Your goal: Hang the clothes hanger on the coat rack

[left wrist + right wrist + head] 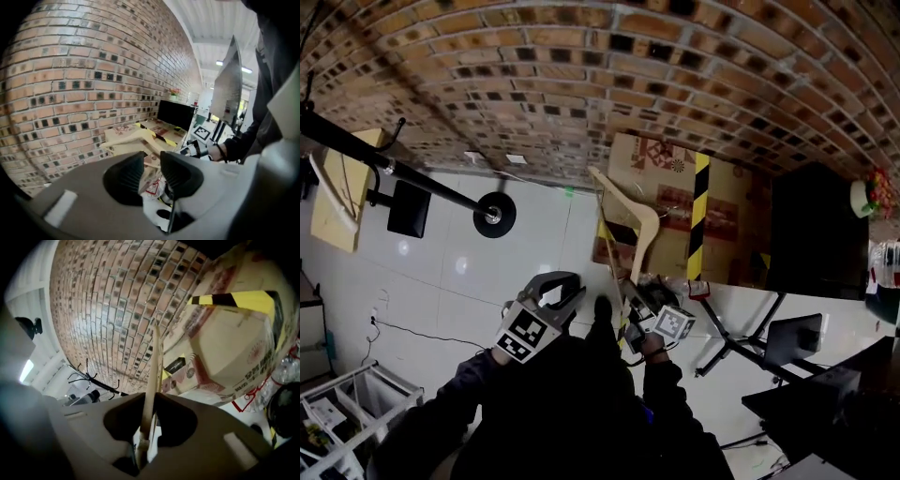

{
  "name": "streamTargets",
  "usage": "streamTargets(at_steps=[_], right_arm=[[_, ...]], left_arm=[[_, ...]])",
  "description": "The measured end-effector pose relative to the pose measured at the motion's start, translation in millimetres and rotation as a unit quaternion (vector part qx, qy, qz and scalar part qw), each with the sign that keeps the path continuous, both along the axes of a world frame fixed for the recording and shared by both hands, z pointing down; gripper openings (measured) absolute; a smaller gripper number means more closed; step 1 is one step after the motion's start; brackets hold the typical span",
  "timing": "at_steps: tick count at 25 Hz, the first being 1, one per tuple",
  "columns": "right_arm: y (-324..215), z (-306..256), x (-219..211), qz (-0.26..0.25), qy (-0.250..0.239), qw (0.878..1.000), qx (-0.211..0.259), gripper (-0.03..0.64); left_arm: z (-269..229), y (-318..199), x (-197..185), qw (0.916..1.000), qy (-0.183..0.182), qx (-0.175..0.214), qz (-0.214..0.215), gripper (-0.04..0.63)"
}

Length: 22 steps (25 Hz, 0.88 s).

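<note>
only in right gripper view: wooden hanger [153, 359] pinched in right hand-held gripper [151, 395]

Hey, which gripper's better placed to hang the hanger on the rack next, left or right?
Right. The right gripper is shut on the hanger, while the left gripper is open and empty. The rack stands off to the left, so the right one likely must reach across.

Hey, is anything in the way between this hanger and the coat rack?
Nothing visible. The right gripper clamps the wooden hanger, and the coat rack stands off to its left with only floor tiles between. The left gripper, open and empty, is off that path.
</note>
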State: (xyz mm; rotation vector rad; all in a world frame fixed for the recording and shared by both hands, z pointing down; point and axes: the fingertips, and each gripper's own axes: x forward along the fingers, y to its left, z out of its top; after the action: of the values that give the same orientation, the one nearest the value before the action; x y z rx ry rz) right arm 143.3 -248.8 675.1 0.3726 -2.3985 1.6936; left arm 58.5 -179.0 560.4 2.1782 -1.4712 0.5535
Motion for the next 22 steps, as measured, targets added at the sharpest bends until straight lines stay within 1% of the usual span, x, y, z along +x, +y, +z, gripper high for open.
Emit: streamTargets(at_steps=[3, 6, 9, 11, 14, 17, 19, 22], right_arm=[[1, -20, 2, -0.068, -0.006, 0.997, 0.039, 0.061], [-4, -37, 0, -0.127, -0.025, 0.989, 0.07, 0.06], [-2, -61, -4, -0.163, -0.037, 0.98, 0.104, 0.06], [2, -79, -15, -0.183, -0.047, 0.975, 0.12, 0.06], [7, -101, -40, -0.223, -0.058, 0.961, 0.15, 0.06], [9, -121, -71, -0.258, -0.069, 0.948, 0.17, 0.06], [12, -132, -91, -0.274, -0.073, 0.944, 0.171, 0.06], [18, -147, -118, -0.287, -0.08, 0.939, 0.17, 0.06]], left_arm=[[-5, -2, 7, 0.9987, -0.008, 0.005, -0.051, 0.112], [-8, -3, 6, 0.9939, -0.025, 0.012, -0.107, 0.112], [-13, 11, 5, 0.9877, -0.035, 0.016, -0.152, 0.112], [-17, 29, -1, 0.9812, -0.042, 0.015, -0.188, 0.112], [-21, 57, -15, 0.9659, -0.05, 0.014, -0.254, 0.112], [-28, 84, -28, 0.9471, -0.061, 0.017, -0.315, 0.112], [-33, 102, -34, 0.934, -0.065, 0.02, -0.351, 0.11], [-38, 132, -41, 0.9166, -0.067, 0.022, -0.393, 0.109]])
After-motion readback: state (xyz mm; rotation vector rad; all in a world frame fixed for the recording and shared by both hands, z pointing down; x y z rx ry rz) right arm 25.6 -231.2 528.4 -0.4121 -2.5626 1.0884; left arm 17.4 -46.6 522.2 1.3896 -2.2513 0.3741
